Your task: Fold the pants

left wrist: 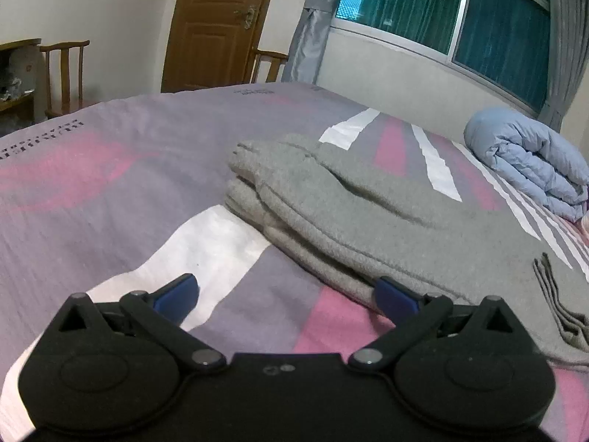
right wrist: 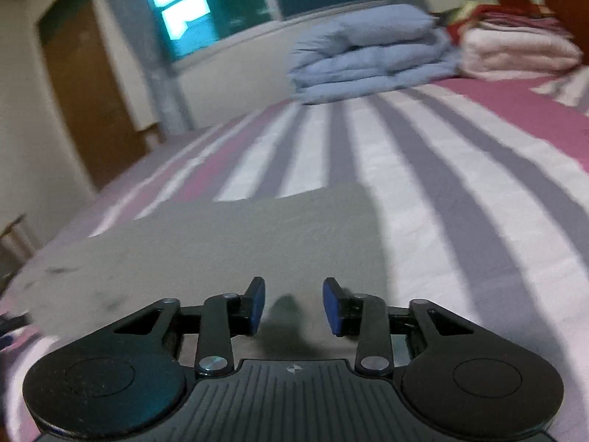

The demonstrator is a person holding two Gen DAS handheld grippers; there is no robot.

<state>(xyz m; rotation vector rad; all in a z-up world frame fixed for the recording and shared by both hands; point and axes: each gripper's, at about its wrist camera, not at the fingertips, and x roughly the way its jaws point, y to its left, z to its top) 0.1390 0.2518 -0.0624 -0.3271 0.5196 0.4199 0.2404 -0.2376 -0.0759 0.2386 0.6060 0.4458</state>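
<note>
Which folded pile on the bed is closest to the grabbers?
The grey pants. They lie right at both grabbers, while the blue quilt and the pink and white blankets sit far back by the wall.

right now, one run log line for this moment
pants: folded on bed | left hand-held gripper: open, empty | right hand-held gripper: open over pants
</note>
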